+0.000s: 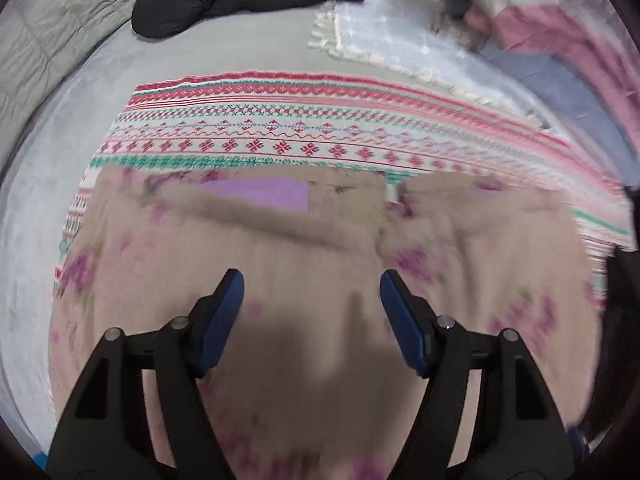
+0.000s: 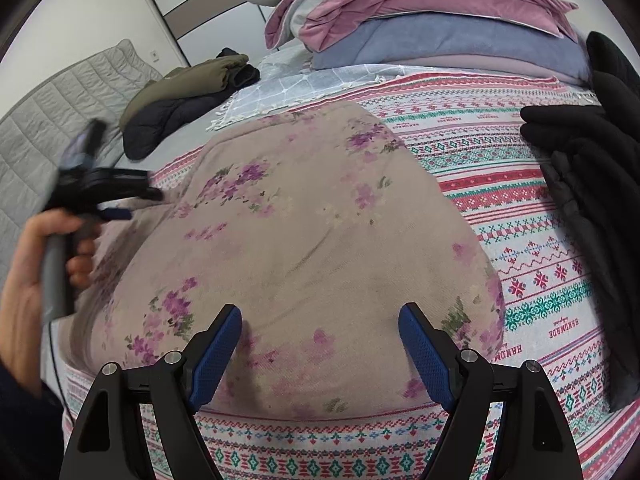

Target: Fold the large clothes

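Observation:
A beige garment with purple flowers lies folded into a broad flat shape on the patterned red, green and white blanket. My right gripper is open and empty just above the garment's near edge. My left gripper is open and empty over the same garment, which looks blurred in the left wrist view. The left gripper also shows in the right wrist view, held by a hand at the garment's left edge.
A stack of folded pink and blue bedding sits at the back. A dark and olive jacket lies at the back left beside a grey checked cloth. Black clothing lies at the right. The patterned blanket also shows in the left wrist view.

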`<move>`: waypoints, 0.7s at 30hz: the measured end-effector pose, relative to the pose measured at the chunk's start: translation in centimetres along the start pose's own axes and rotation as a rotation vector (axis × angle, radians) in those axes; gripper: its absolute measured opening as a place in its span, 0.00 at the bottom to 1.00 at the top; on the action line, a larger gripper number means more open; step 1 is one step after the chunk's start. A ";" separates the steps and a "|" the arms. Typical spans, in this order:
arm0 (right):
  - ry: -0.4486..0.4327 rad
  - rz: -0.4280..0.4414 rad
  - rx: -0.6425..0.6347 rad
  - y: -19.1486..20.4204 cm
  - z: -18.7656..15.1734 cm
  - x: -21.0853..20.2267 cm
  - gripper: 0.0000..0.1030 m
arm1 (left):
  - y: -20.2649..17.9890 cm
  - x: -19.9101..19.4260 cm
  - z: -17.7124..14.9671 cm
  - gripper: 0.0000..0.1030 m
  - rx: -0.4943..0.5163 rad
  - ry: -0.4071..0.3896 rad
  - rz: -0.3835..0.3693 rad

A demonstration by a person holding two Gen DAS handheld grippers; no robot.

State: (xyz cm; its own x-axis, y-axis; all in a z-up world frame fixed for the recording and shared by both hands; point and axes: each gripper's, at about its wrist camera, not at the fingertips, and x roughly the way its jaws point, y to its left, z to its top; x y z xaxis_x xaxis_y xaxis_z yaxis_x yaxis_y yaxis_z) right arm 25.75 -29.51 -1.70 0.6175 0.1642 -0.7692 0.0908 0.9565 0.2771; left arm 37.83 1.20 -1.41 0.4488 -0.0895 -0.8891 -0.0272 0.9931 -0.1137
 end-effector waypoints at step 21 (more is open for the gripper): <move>0.031 0.072 0.086 -1.3 -1.5 -0.6 0.80 | -1.9 -1.7 -16.4 0.76 0.118 -0.093 -0.051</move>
State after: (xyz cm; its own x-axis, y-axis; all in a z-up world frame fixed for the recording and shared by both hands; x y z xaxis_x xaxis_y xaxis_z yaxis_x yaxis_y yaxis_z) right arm 24.08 -30.48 -2.50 0.6006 0.2408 -0.7624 0.1140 0.9180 0.3798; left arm 22.50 -1.74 -6.98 0.5275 -0.1378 -0.8383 0.1000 0.9900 -0.0997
